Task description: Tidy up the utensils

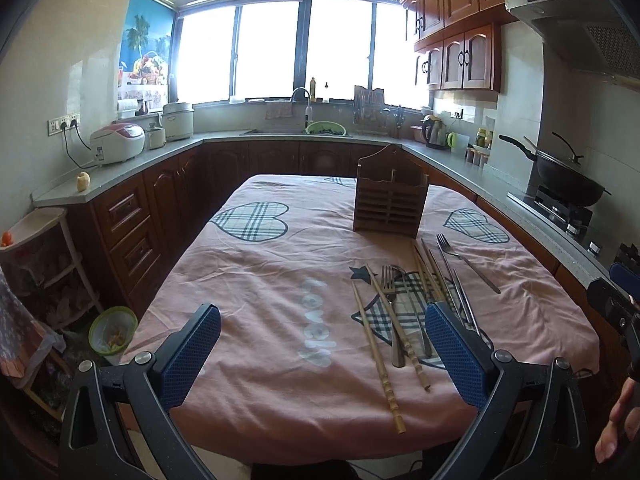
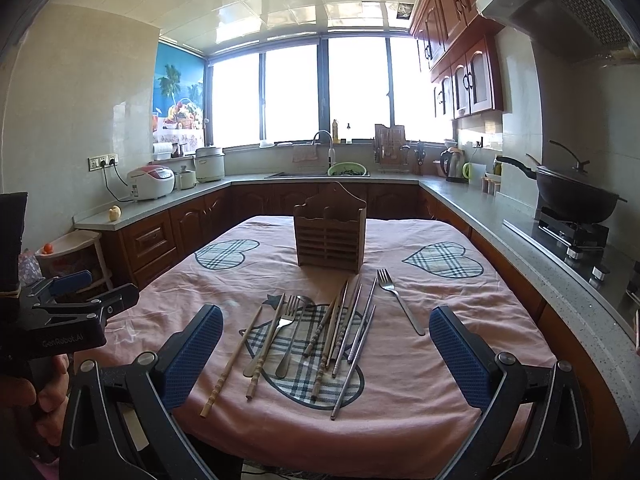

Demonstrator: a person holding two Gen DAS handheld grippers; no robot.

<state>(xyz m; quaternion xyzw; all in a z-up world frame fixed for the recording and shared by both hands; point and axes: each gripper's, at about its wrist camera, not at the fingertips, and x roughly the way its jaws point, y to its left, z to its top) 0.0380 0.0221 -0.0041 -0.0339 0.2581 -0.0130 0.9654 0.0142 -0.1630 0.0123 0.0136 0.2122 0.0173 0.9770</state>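
Two grippers are held above the near edge of a table (image 2: 400, 432) covered with a pink cloth printed with plaid hearts. Kitchen counters (image 2: 480, 208) run around the table on three sides, with a bright window (image 2: 296, 92) straight ahead of the fingers, a sink (image 2: 316, 175) below it, a rice cooker (image 2: 151, 182) to the left and a wok (image 2: 576, 196) on a stove to the right.

Left gripper (image 1: 322, 354): jaws spread wide, nothing between them, no contact with the cloth visible. The utensils lie ahead and mostly just inside its right finger (image 1: 456, 356).

Right gripper (image 2: 326, 356): jaws spread wide, holding nothing. The utensil pile lies directly ahead, between its two blue pads (image 2: 460, 356).

Utensil layout, right wrist view:
- Wooden chopsticks (image 2: 232, 364) lie lengthwise toward the left finger.
- A fork (image 2: 286, 316) and what appears to be a spoon (image 2: 294, 336) lie beside them; the overlap makes this uncertain.
- Metal chopsticks (image 2: 356, 352) lie in a loose bundle at centre.
- A second fork (image 2: 400, 300) lies apart, toward the right finger.

A wooden utensil holder (image 2: 330, 236) stands upright beyond the pile, farther from the fingertips, at the middle of the table.

A hand (image 2: 24, 396) grips the left gripper's handle at the left edge of the right wrist view.
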